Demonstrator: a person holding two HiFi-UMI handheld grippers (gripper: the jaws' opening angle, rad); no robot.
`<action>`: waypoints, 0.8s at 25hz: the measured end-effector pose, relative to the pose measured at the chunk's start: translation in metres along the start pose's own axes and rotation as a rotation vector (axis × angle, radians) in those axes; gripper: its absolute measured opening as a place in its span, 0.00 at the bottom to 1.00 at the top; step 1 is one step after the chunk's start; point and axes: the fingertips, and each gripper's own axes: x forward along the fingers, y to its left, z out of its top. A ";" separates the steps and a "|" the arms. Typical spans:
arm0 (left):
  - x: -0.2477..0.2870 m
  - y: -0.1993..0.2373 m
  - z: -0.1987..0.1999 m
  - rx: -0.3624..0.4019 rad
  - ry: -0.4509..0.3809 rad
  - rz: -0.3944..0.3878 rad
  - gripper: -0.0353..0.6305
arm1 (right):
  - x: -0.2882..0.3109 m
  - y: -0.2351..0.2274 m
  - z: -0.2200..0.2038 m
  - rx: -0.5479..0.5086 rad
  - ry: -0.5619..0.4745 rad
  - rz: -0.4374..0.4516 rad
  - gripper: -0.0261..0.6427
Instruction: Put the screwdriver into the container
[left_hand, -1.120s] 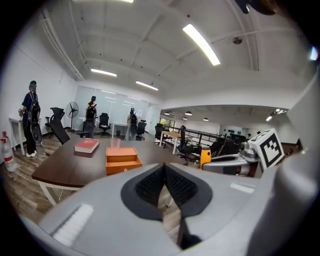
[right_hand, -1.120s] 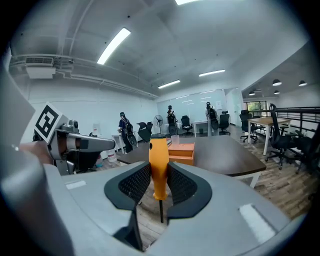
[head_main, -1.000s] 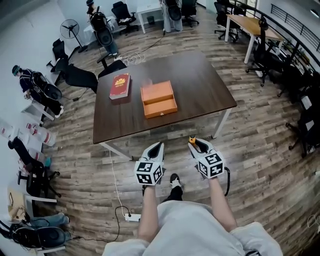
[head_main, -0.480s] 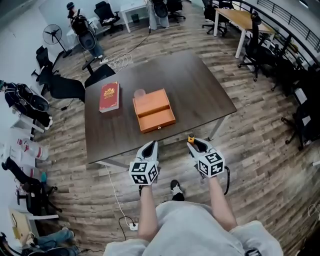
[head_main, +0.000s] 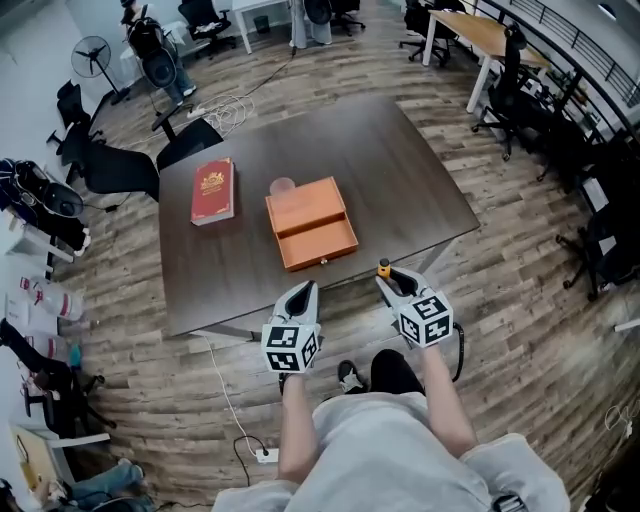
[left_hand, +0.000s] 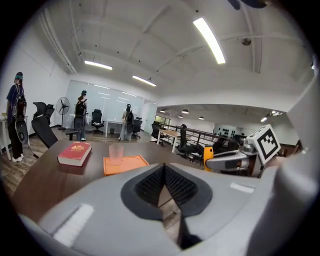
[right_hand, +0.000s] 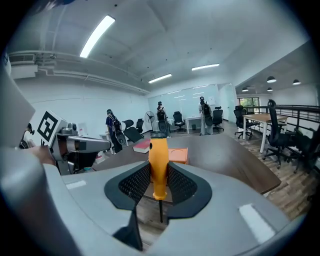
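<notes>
My right gripper (head_main: 390, 283) (right_hand: 159, 181) is shut on a screwdriver (right_hand: 159, 162) with an orange handle (head_main: 383, 268); it stands upright between the jaws, handle up and thin shaft pointing down. My left gripper (head_main: 302, 296) (left_hand: 163, 187) is shut with nothing between its jaws. Both hang just off the near edge of the dark wooden table (head_main: 420, 170). An open orange container (head_main: 311, 223) (left_hand: 124, 162) (right_hand: 178, 154) lies near the table's middle, ahead of both grippers. A clear plastic cup (head_main: 283, 187) (left_hand: 116, 153) stands at its far left corner.
A red book (head_main: 212, 190) (left_hand: 75, 152) (right_hand: 142, 145) lies on the table left of the container. Office chairs (head_main: 118, 165), a fan (head_main: 91, 50), further desks (head_main: 468, 25) and a floor cable (head_main: 222, 380) surround the table. People stand at the far end of the room.
The table and container have come closer and shifted slightly in the head view as the person stepped up to it. Both grippers keep their pose, the right one still gripping the screwdriver.
</notes>
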 end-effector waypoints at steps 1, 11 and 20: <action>0.001 0.002 -0.001 -0.009 0.006 -0.008 0.14 | 0.003 0.001 0.001 -0.004 0.006 0.004 0.20; 0.030 0.034 -0.002 -0.051 0.034 -0.002 0.13 | 0.058 -0.011 0.017 -0.014 0.034 0.070 0.20; 0.069 0.070 0.021 -0.029 0.068 0.051 0.13 | 0.117 -0.029 0.048 -0.048 0.062 0.146 0.20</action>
